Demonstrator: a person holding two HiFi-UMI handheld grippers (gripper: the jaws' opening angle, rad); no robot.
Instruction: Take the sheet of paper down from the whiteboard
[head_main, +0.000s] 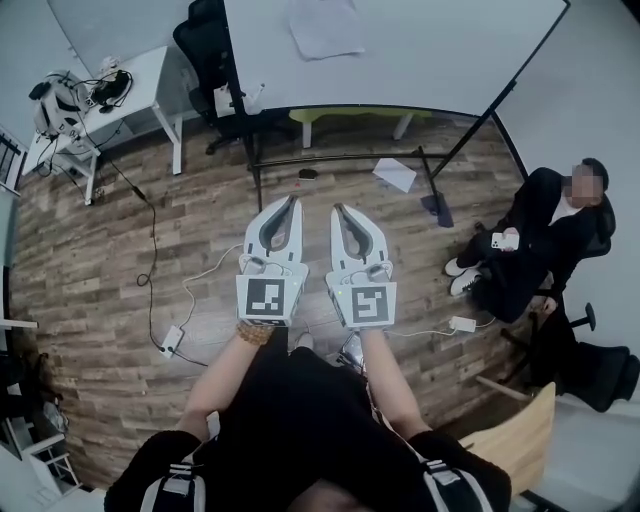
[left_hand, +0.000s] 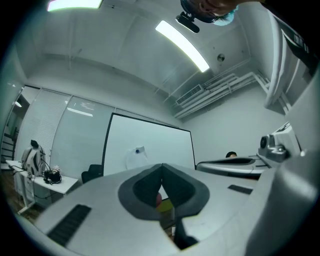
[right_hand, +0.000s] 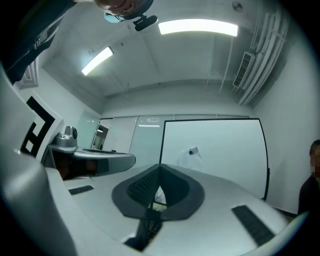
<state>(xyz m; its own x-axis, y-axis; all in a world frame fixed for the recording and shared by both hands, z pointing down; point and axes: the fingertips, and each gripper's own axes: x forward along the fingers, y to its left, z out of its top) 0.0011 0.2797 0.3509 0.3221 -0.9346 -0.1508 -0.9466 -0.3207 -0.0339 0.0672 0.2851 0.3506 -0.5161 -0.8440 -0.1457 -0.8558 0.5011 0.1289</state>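
Note:
A white sheet of paper (head_main: 325, 28) hangs on the whiteboard (head_main: 430, 50), far ahead of me; a blue magnet pins its top. In the left gripper view the sheet of paper (left_hand: 136, 157) shows above the jaws, and the right gripper view has the sheet of paper (right_hand: 191, 159) just right of the jaw tips. My left gripper (head_main: 293, 201) and right gripper (head_main: 338, 209) are held side by side in front of my body, pointing toward the board and well short of it. Both are shut, tips meeting, with nothing between them.
A person in black (head_main: 545, 235) sits at the right. A loose sheet (head_main: 395, 174) lies on the wooden floor by the board's stand (head_main: 340, 157). A white desk (head_main: 130, 85) and black chair (head_main: 205, 50) stand at the left. Cables and a power strip (head_main: 170, 340) cross the floor.

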